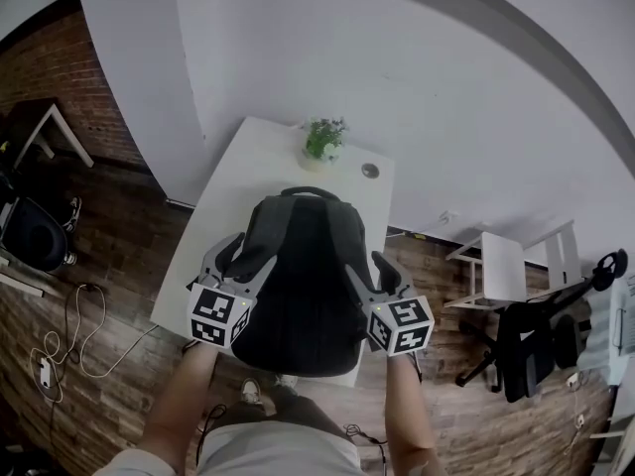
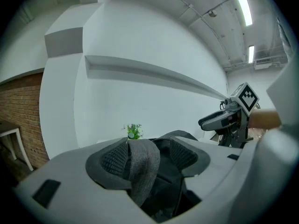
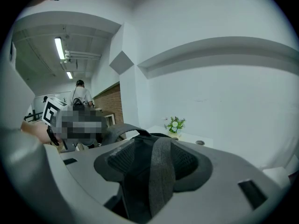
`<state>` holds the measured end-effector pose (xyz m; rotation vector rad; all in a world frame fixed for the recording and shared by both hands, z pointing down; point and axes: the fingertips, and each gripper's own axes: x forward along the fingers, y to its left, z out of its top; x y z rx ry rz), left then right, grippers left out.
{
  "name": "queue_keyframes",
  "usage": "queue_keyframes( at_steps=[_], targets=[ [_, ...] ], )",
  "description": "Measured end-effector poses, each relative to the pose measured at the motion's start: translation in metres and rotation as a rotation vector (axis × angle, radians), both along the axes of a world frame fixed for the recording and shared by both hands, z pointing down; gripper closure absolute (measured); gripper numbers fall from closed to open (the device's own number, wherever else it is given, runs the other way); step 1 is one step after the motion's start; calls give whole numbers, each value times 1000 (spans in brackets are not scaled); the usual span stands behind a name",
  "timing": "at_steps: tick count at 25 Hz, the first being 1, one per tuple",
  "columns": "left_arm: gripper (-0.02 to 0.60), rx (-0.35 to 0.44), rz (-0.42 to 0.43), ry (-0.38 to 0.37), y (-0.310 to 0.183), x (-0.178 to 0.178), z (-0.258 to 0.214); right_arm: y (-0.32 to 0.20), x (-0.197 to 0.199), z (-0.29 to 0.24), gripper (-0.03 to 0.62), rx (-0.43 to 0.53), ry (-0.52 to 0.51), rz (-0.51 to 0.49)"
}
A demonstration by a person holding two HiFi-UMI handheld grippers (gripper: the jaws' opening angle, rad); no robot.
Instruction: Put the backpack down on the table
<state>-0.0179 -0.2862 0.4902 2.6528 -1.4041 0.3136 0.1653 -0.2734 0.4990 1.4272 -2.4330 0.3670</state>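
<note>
The backpack lay flat on the white table, covering most of its near part, so by the look of it the setting-down was as good as done. Its long axis ran straight away from the person, with the top handle at the far end, toward the small potted plant, and its bottom at the table's near edge. The left claw stood at the bag's left flank and the right claw at its right flank, both about level with its middle and pointing forward along its length, so neither hand was plainly nearer. In the left gripper view the claw was released: its jaws stood wide apart, and the left strap hung loose between them, draped against one of the pads but not squeezed. In the right gripper view the jaws were likewise apart, and the right strap ran up the middle of the gap with room on either side, so this claw too gripped nothing. Since each strap sat inside its claw's gap and ran forward from it, the coming move probably called for drawing both claws straight back toward the person, along the bag's axis. Pulling sideways could snag a strap and drag the bag off the near edge.
</note>
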Motion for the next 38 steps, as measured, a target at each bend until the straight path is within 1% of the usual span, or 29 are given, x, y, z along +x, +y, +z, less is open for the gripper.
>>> queue_keyframes(
  at_steps=[4, 7, 10, 13, 14, 15, 16, 17, 21, 24, 29, 35, 38],
  targets=[
    [298, 12, -2, 12, 13, -2, -9, 12, -1, -12, 362, 23, 0, 9],
    [313, 15, -12, 15, 22, -7, -13, 21, -2, -21, 362, 50, -1, 26],
    [381, 22, -24, 19, 31, -11, -16, 31, -2, -28, 362, 68, -8, 36],
    [472, 35, -38, 20, 40, -15, -20, 41, -3, -34, 366, 78, -13, 47],
    [500, 40, -39, 23, 43, -16, -23, 44, -4, -35, 383, 80, -10, 52],
    [516, 45, -40, 26, 46, -17, -25, 47, -4, -36, 427, 82, -5, 57],
    [528, 50, -41, 30, 49, -18, -27, 50, -4, -37, 459, 83, 0, 61],
    [538, 55, -43, 33, 51, -20, -30, 53, -5, -38, 469, 84, 4, 62],
    [563, 62, -48, 33, 62, -24, -38, 66, -9, -46, 521, 89, 12, 60],
    [563, 72, -44, 40, 71, -25, -45, 75, -12, -55, 544, 104, -3, 64],
    [564, 129, -41, 66, 85, -27, -71, 90, -16, -83, 553, 180, -19, 70],
    [563, 211, -22, 107, 99, -31, -110, 106, -29, -131, 554, 290, -26, 44],
    [564, 256, -17, 108, 104, -33, -128, 115, -35, -154, 554, 342, -14, 28]
  ],
)
